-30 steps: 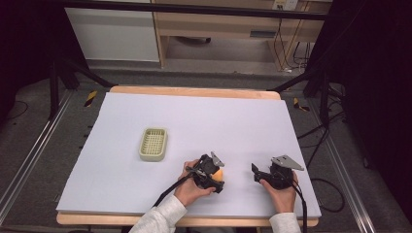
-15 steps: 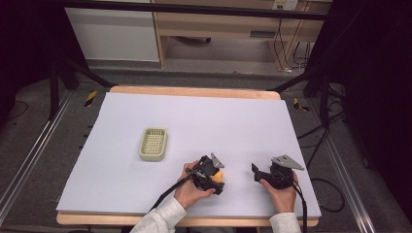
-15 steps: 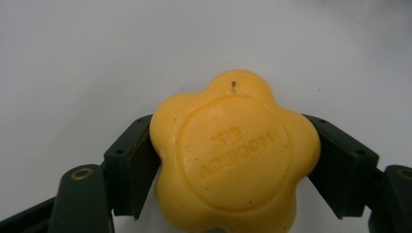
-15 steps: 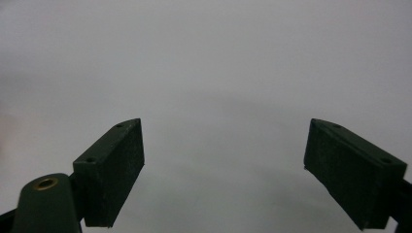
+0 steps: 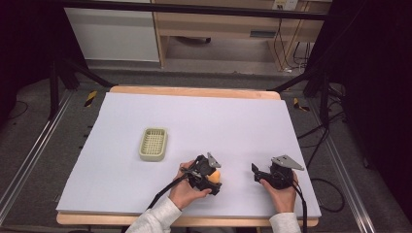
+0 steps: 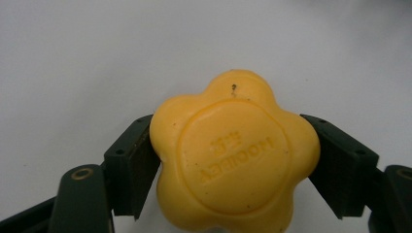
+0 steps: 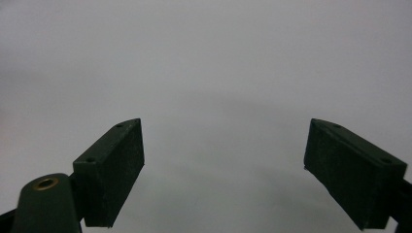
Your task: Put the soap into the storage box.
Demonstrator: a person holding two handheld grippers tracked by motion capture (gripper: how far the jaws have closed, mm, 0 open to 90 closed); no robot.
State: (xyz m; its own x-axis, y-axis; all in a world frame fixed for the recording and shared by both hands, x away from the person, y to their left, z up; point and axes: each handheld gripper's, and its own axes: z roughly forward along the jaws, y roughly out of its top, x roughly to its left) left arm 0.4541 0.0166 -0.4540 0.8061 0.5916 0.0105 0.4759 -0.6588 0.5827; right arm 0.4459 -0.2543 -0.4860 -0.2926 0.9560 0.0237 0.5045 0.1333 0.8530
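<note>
A: Two grippers are on the table, and the left gripper (image 5: 214,177) has both jaws pressed against a yellow flower-shaped soap (image 6: 233,155), one pad on each side.

B: Where does the soap sit?

A: Near the front edge of the white table (image 5: 233,121), at about six o'clock from the centre. In the high view it shows as a small orange-yellow spot (image 5: 215,174) at the gripper's tip. Whether it rests on the surface or is just off it, the pictures do not settle.

B: And the right gripper (image 7: 226,170)?

A: Its jaws are spread wide with nothing between them, pointing at bare table. In the high view it (image 5: 256,171) sits at three o'clock from the soap, well apart.

B: So which step is this?

A: Probably the grasp itself: the soap is pinched and ready to lift.

B: The next move?

A: Likely a carry toward the pale green basket (image 5: 153,144), which lies at about ten o'clock from the soap. That calls for a firm squeeze, since soap may slip, and a clean lift over the basket's rim.
</note>
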